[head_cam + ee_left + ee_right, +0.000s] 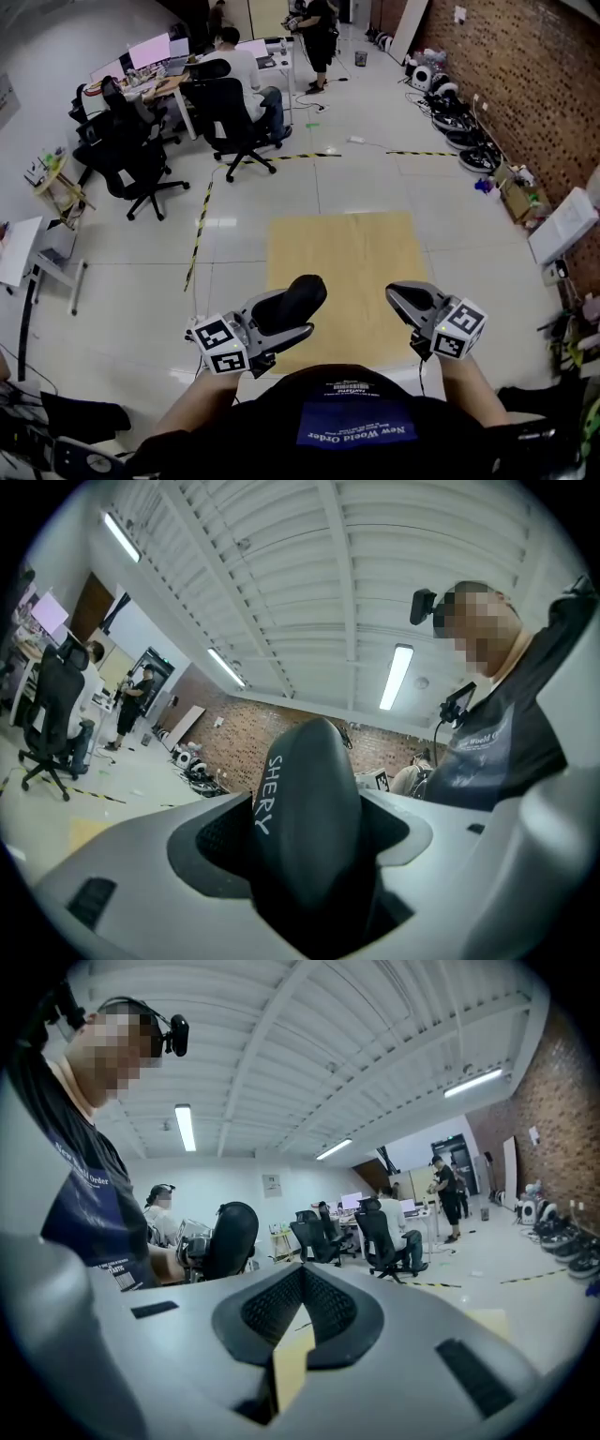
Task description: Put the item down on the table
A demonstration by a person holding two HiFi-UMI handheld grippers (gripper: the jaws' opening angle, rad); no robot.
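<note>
The left gripper (281,326) is clamping its jaws on the item (298,298), a black, smooth, oblong case with rounded ends and a matte skin. In the left gripper view the case (309,808) is filling the gap between the two grey jaws, its lower end sinking out of sight between them and its domed upper end rising clear. In the head view its long axis is slanting away from the jaws toward the far right, with the free end tipping upward. It is hanging in the air over the near left part of the table (356,253), a pale wooden top, and is not touching it.

White capital letters reading "SHERY" are running lengthwise along the left flank of the case in the left gripper view.

The right gripper (398,295) is sitting well to the right of the case, near the person, its jaws lying together at the tips with nothing between them; through the slit at their base a sliver of the table is showing.

The person's dark shirt (356,427) is carrying white print reading "New World Order".
</note>
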